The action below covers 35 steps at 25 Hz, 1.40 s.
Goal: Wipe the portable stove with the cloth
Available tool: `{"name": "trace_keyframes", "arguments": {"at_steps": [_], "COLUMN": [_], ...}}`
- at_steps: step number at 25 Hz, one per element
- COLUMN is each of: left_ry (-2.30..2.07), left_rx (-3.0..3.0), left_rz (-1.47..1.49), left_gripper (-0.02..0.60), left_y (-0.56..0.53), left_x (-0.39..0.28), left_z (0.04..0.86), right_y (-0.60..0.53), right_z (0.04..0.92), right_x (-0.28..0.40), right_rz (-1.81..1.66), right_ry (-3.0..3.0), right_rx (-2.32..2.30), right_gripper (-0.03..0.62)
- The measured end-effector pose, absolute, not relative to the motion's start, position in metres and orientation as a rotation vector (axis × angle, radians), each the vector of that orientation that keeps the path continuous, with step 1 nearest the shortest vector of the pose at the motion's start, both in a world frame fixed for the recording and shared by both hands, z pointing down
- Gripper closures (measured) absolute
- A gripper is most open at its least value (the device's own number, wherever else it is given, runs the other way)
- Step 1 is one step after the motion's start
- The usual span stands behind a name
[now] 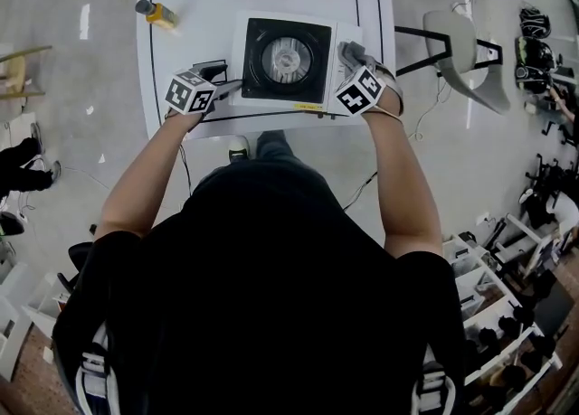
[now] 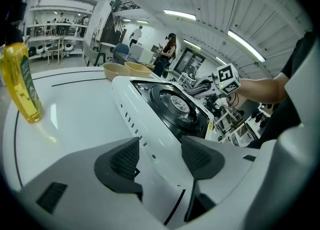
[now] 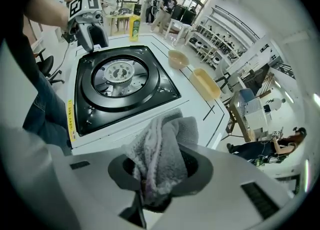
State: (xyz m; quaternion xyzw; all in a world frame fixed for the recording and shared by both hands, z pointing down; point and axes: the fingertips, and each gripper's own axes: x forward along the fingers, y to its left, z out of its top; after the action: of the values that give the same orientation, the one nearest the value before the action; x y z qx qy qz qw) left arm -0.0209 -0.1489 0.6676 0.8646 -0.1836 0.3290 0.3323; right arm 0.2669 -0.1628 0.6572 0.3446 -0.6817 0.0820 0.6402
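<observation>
The right hand-held gripper (image 3: 160, 174) is clamping the fluffy grey cloth (image 3: 161, 151) at the right edge of the square black-topped portable stove (image 1: 262, 83), likely needing flat pressure, while the left hand-held gripper (image 2: 160, 160) is hovering open.

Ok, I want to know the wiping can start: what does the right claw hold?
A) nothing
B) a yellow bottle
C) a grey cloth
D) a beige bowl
C: in the right gripper view the right claw is shut on a bunched grey cloth.
</observation>
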Motion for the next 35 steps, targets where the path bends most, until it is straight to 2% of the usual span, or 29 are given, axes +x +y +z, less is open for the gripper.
{"name": "trace_keyframes", "arguments": {"at_steps": [27, 30, 31, 32, 35], "left_ry": [-0.655, -0.579, -0.545, -0.518, -0.484], "left_rx": [2.228, 2.176, 2.170, 2.178, 2.224], "left_rz": [0.894, 0.866, 0.874, 0.886, 0.864], "left_gripper": [0.290, 0.327, 0.323, 0.293, 0.290], "left_y": [-0.129, -0.122, -0.117, -0.112, -0.099], "left_x": [-0.028, -0.027, -0.027, -0.027, -0.024], "left_z": [0.663, 0.665, 0.664, 0.662, 0.654], "right_y": [-0.012, -0.015, -0.018, -0.023, -0.042], "right_z": [0.652, 0.648, 0.642, 0.635, 0.620], "right_x": [0.228, 0.226, 0.226, 0.225, 0.216], "right_rz": [0.300, 0.308, 0.314, 0.318, 0.306], "right_ry": [-1.518, -1.540, -1.552, -1.567, -1.615], "right_rx": [0.783, 0.824, 0.860, 0.897, 0.969], "right_gripper": [0.480, 0.482, 0.484, 0.484, 0.484]}}
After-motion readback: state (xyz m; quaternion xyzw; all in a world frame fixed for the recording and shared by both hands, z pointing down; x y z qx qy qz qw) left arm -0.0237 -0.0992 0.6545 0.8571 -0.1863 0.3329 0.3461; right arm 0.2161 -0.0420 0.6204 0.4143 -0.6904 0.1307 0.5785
